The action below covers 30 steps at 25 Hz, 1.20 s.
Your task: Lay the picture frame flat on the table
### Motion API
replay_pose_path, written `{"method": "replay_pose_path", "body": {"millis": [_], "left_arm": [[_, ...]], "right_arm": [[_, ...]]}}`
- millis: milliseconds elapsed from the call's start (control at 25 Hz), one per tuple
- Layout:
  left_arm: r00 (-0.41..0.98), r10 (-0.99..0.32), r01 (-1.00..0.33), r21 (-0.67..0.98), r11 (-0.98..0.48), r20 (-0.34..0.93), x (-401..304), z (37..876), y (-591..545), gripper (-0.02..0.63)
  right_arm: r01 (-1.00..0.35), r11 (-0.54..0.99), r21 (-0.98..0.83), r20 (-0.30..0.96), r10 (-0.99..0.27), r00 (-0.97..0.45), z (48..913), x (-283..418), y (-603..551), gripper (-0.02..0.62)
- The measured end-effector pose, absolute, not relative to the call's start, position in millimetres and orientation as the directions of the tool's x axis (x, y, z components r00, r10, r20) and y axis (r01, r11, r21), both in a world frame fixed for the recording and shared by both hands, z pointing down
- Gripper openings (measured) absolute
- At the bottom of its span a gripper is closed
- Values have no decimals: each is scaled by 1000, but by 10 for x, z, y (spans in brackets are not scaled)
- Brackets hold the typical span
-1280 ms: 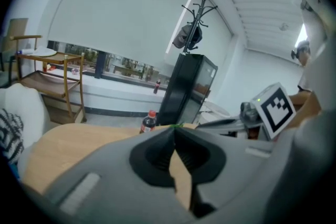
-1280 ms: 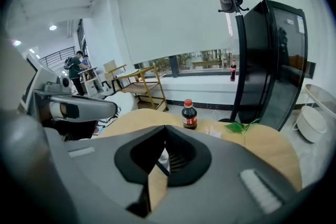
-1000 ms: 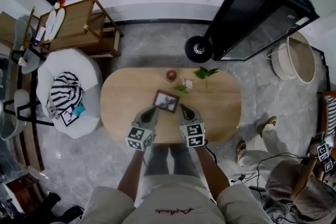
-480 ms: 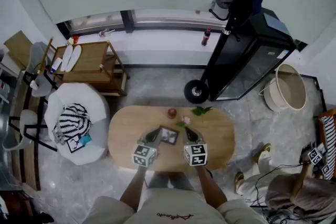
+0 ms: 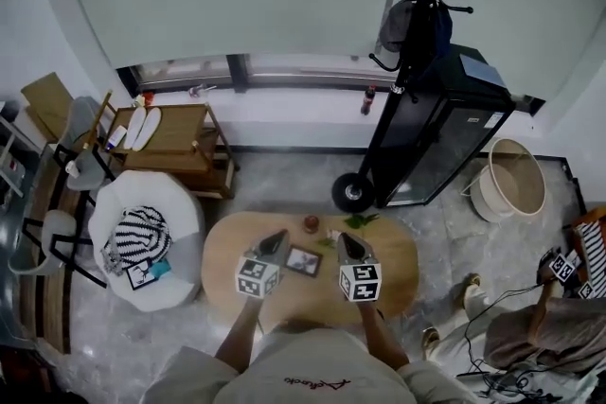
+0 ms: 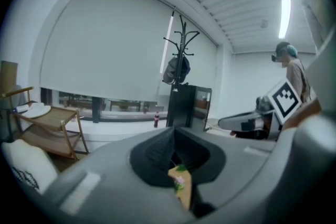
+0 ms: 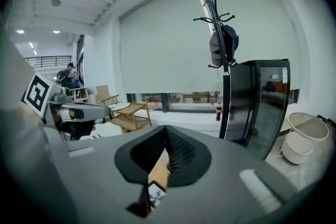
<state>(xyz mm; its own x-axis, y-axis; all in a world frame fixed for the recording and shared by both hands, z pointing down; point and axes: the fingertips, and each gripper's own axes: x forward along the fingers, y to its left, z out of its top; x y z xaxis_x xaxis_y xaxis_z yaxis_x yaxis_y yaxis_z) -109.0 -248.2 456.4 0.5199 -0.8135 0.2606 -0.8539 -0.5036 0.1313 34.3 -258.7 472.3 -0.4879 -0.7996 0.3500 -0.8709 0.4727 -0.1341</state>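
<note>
At left, the left gripper (image 5: 276,241): hovers over the near half of the surface (image 5: 393,268), touching nothing. Shut tip to tip at the fingers (image 6: 157,153), with nothing between; through the gap beneath, only a sliver of wood and a small flower (image 6: 180,181).

Just right of it, the frame (image 5: 303,260): rests on the surface, between the two grippers and touched by neither. Seems to lie flat, picture up, though hard to be sure from so steep a view. Beyond it and apart, a red thing (image 5: 311,223) and a leaf (image 5: 360,221).

Further right, the right gripper (image 5: 347,244): hangs beside its twin. Closed on nothing at the fingers (image 7: 181,152); a corner of the frame in sight below, through the gap.

Going by that, probably done or nearly so.

On handling, as a guess: likely light and stiff, with a thin dark rim round a pale print. Possibly glazed, so fragile and slippery on the face. Best taken by the rim, at two opposite edges, one gripper to a side, never by the face. If propped on a back stand, apt to tip or skid on smooth wood; worth lowering gently. Once flat, hard to pinch, with little edge proud of the wood; calls for a tilt or a slide to the surface's edge first.
</note>
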Motion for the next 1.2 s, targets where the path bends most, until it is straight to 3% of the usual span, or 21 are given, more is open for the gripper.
{"method": "replay_pose_path", "body": {"millis": [560, 1200], "left_arm": [[504, -851, -863, 41, -504, 148, -1137, 3718, -2744, 0], [503, -850, -863, 31, -505, 157, -1054, 3703, -2978, 0]], "right_arm": [[-880, 465, -101, 257, -842, -474, 4123, 590, -2687, 3], [-866, 493, -83, 245, -832, -497, 4039, 472, -2982, 3]]}}
